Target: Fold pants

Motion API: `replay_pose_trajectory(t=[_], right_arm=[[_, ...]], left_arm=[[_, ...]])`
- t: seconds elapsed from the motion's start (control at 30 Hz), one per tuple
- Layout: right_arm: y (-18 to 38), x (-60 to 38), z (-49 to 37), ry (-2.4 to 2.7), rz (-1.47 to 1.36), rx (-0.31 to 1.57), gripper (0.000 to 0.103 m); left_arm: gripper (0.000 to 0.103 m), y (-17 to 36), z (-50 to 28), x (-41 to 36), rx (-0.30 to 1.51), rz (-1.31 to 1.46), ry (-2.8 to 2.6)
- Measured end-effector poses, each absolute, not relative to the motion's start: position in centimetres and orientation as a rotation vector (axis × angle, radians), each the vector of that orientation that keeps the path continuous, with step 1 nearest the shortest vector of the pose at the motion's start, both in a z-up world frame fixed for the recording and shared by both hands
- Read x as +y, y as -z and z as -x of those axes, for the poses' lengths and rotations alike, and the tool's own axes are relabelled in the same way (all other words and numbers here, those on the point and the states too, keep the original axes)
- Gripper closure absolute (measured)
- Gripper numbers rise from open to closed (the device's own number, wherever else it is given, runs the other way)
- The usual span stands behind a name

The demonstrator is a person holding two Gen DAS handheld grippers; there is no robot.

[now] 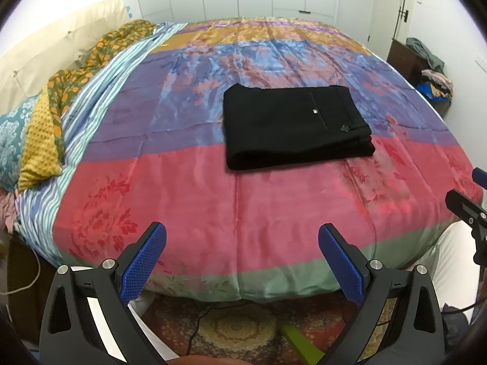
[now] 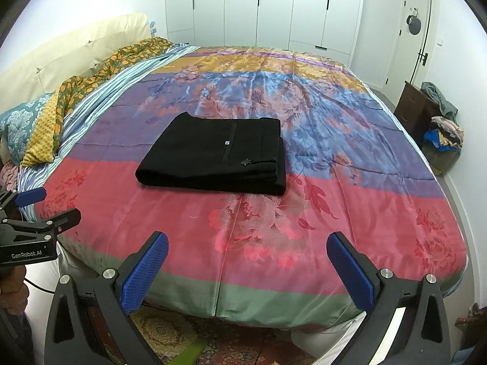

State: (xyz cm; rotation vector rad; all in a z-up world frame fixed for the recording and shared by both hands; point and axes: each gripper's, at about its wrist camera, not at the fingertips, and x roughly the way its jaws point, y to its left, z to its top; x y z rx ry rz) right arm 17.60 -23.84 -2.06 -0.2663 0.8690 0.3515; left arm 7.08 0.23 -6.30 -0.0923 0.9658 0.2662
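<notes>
The black pants [image 1: 292, 124] lie folded into a flat rectangle in the middle of the bed, with the waistband and a small button facing right. They also show in the right wrist view [image 2: 216, 155]. My left gripper [image 1: 242, 237] is open and empty, held back over the bed's near edge, well short of the pants. My right gripper [image 2: 247, 245] is open and empty too, at the near edge, to the right of the left one. Each gripper shows at the side of the other's view: the right gripper [image 1: 468, 200], the left gripper [image 2: 39, 210].
A colourful striped floral bedspread [image 1: 213, 200] covers the bed. Pillows [image 1: 36, 140] and a cream headboard [image 1: 45, 48] are at the left. A dark cabinet with piled clothes [image 2: 438, 124] stands at the right. White wardrobes [image 2: 258, 6] line the back wall. A patterned rug [image 1: 237, 331] lies below.
</notes>
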Motion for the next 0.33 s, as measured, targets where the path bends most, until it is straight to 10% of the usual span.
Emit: replay_pose_trajectory(t=[0.33], right_arm=[[2.60, -23.80, -17.58, -0.351, 0.267, 0.882, 0.000]], left_arm=[[0.003, 6.30, -6.71, 0.26, 0.953, 0.076, -0.286]])
